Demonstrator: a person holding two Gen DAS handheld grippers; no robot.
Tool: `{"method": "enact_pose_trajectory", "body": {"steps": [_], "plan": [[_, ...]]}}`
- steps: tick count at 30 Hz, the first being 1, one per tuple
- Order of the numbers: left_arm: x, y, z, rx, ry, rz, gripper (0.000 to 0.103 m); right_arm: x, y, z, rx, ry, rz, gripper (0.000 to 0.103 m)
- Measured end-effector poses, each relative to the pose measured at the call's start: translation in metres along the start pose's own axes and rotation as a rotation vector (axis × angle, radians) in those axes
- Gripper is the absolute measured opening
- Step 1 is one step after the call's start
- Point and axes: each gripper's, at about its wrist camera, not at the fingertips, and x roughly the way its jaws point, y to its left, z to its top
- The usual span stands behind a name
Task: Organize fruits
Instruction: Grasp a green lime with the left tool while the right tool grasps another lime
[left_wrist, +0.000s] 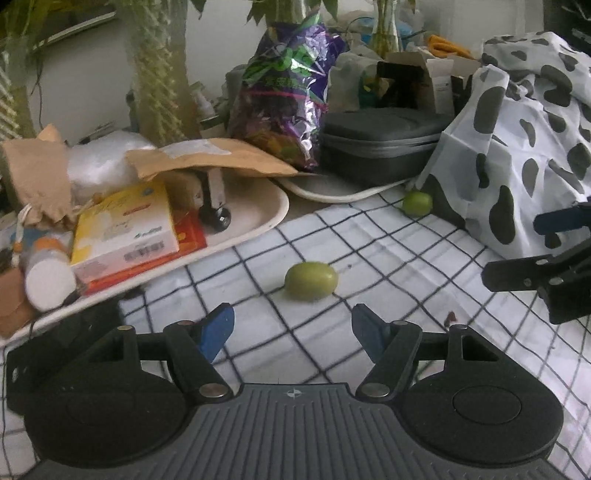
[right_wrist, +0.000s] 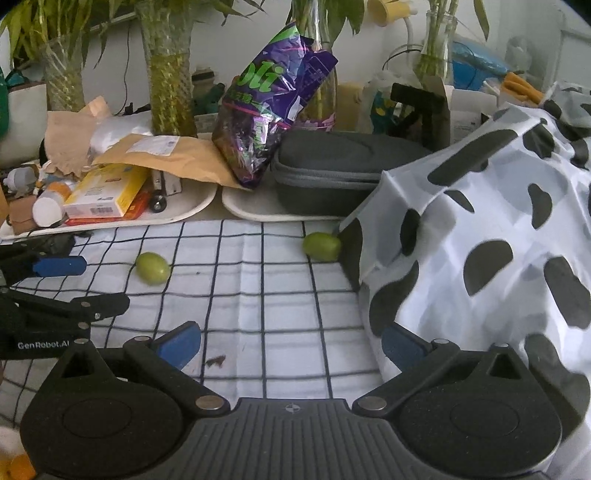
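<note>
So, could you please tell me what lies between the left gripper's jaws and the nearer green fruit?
Nothing: in the left wrist view, only bare checked tablecloth separates the open left gripper from the nearer green fruit.

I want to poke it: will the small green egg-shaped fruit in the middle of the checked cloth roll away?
The small green egg-shaped fruit probably rolls sideways: rounded, lying loose. Its smooth, shiny-looking skin might slip between pads.
</note>
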Motion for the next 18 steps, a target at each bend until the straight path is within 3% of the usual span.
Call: {"method": "enact_pose_trajectory", "body": {"steps": [10,16,18], "plan": [[0.034,-0.009,0.009,0.049,-0.015,-0.015,0.068,0.038,-0.011,0.016,-0.008,-0.006,-0.024,0.103],[0.047,-0.002,0.009,0.022,-0.004,-0.050,0.038,0.056,-0.016,0.021,-0.017,-0.031,-0.037,0.102],[0.047,-0.002,0.011,0.027,0.001,-0.038,0.038,0.061,-0.016,0.022,-0.021,-0.048,-0.040,0.098]]}}
